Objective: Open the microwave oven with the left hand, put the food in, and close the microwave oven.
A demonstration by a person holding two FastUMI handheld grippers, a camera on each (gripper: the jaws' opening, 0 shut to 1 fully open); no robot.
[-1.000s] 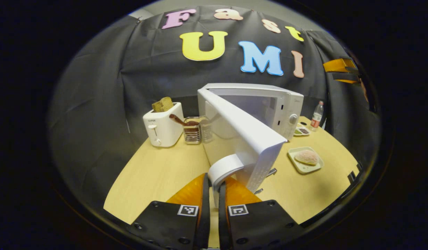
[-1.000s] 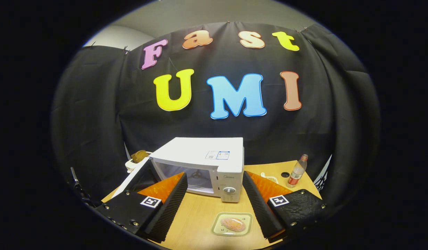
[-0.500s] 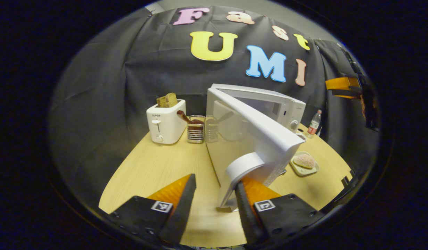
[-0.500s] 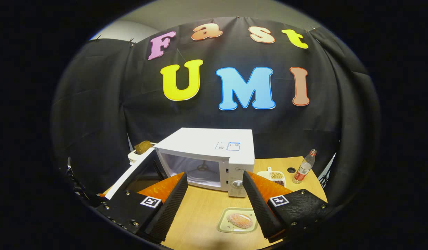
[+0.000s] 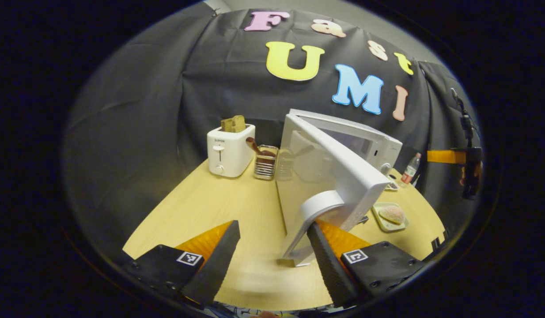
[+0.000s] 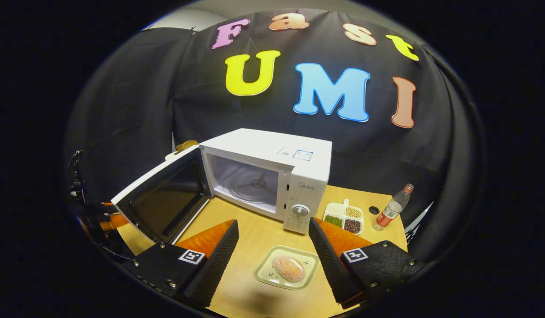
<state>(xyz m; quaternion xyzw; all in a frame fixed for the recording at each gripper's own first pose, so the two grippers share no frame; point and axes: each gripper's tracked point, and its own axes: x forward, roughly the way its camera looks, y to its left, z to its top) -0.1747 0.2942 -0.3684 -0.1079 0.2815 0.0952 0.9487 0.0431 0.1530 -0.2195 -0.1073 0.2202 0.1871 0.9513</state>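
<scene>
The left hand-held gripper is low over the counter with its fingers spread wide; one finger is just beside the handle of the open microwave door, gripping nothing. The right hand-held gripper hangs above the counter, also wide and empty, and the food lies on its plate between its fingers, in front of the microwave oven. A toaster, a utensil holder, a bottle and a dish of beans stand around.

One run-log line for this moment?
door: open | left gripper: open beside handle | right gripper: open above food plate
</scene>
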